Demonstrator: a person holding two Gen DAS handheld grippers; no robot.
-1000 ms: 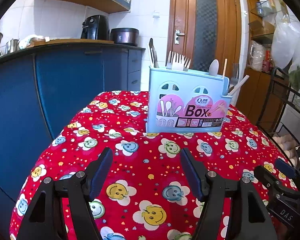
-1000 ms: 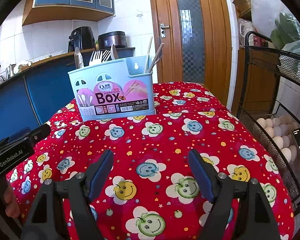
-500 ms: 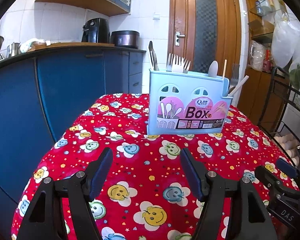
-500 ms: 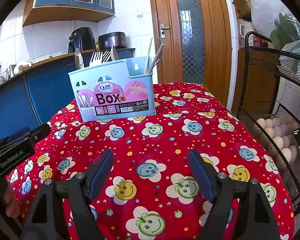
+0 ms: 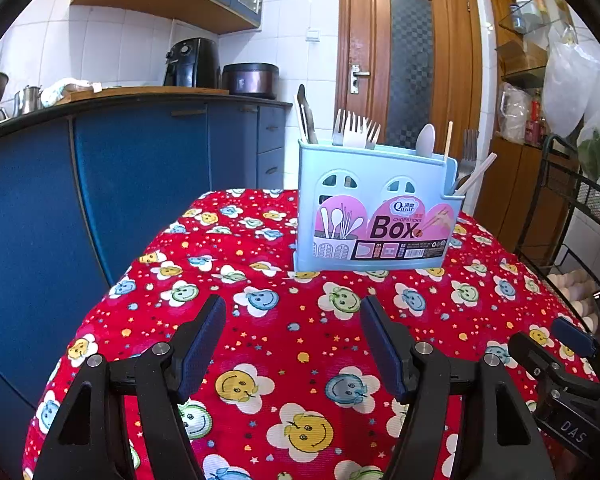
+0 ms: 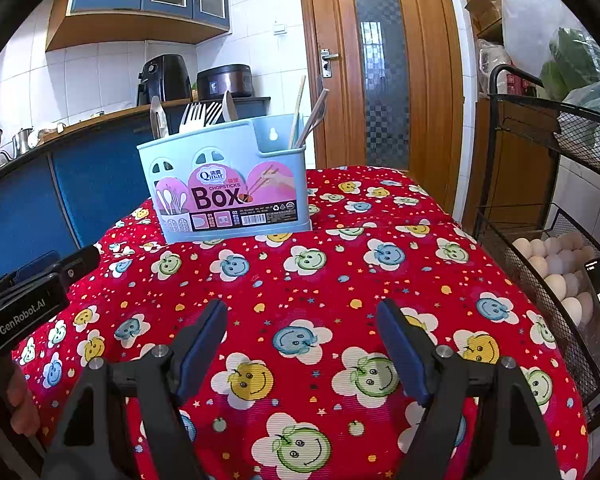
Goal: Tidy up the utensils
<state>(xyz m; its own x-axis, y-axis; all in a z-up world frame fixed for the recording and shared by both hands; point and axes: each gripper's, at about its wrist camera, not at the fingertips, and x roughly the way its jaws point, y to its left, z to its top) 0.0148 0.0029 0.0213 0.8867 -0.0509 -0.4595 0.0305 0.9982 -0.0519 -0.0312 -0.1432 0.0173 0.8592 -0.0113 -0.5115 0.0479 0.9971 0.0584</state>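
A light blue utensil box (image 5: 376,208) marked "Box" stands upright at the far middle of the table; it also shows in the right wrist view (image 6: 228,184). It holds forks (image 5: 356,134), a white spoon (image 5: 425,140), a dark-handled utensil (image 5: 306,114) and chopsticks (image 6: 298,110). My left gripper (image 5: 292,340) is open and empty, low over the cloth, short of the box. My right gripper (image 6: 302,344) is open and empty, also short of the box. No loose utensils lie on the cloth.
The table wears a red smiley-flower cloth (image 5: 284,312). Blue kitchen cabinets (image 5: 140,176) stand to the left. A black wire rack with eggs (image 6: 556,268) stands close at the right. A wooden door (image 6: 380,64) is behind.
The left wrist view has tilted up slightly, so the box sits a little lower in frame. The right gripper has barely moved. Both stay open.
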